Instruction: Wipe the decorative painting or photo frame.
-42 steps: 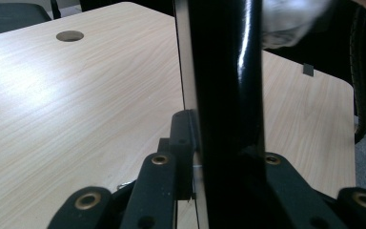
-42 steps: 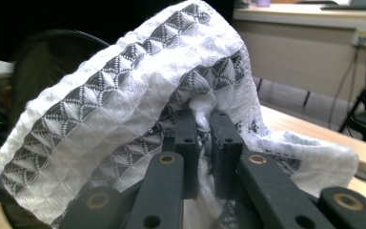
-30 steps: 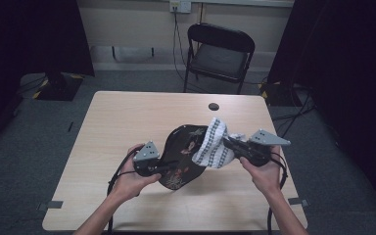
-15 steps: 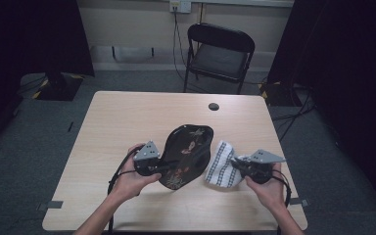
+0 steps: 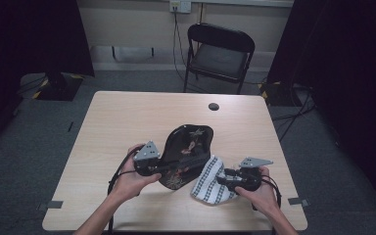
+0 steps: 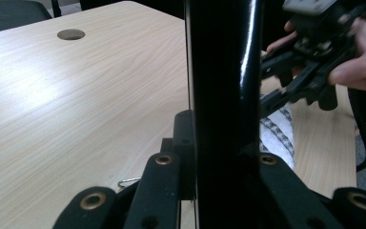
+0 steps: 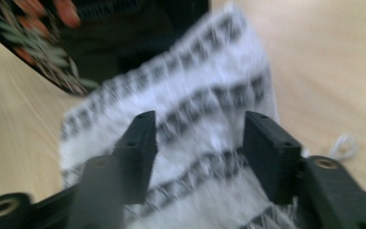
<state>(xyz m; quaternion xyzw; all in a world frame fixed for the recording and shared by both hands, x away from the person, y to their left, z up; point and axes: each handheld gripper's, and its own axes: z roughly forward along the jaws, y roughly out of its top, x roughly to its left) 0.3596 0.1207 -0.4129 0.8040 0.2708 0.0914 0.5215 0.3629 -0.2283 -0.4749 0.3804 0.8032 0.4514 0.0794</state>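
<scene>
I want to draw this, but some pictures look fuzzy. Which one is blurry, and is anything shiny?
Right gripper view: the striped cloth and the jaws are smeared with blur. Left gripper view: the black tray sits close and dark, with a bright streak of glare down its edge. High view: sharp on the table, dark around it.

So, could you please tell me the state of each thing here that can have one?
Black tray: tilted up off the table, clamped at its edge.
Left gripper: shut on the black tray.
Checked cloth: crumpled on the table beside the tray, released.
Right gripper: jaws have just been opening, now apart over the checked cloth.
Folding chair: unfolded, seat vacant.
</scene>
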